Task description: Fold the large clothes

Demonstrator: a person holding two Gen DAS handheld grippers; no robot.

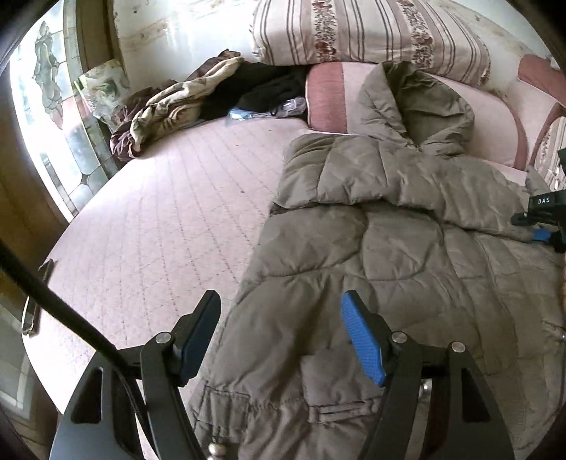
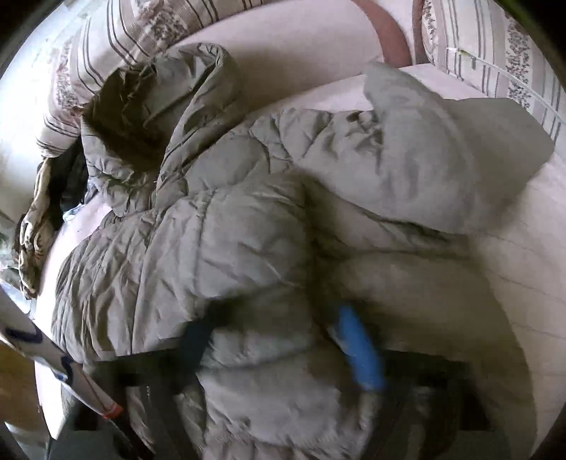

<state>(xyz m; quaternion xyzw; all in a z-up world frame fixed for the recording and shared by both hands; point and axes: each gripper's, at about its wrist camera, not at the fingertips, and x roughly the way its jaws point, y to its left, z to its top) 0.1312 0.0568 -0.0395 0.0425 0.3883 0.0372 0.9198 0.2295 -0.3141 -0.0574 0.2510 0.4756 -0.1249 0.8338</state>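
A large grey-brown quilted hooded jacket (image 1: 389,240) lies on the pink quilted bed (image 1: 159,226), hood toward the pillows, one sleeve folded across the chest. My left gripper (image 1: 279,332) is open and empty, just above the jacket's lower left edge. In the right wrist view the jacket (image 2: 212,219) fills the frame, one sleeve (image 2: 442,155) lying out to the right. My right gripper (image 2: 283,339) is blurred; its jaws stand apart over a puffy fold of jacket, and I cannot tell whether they hold it. The right gripper also shows at the left wrist view's right edge (image 1: 541,226).
A striped floral pillow (image 1: 353,32) and a pink bolster (image 1: 353,95) lie at the head of the bed. A crumpled tan blanket (image 1: 166,106) and dark clothes (image 1: 261,88) sit at the far left. A stained-glass window (image 1: 53,106) is left of the bed.
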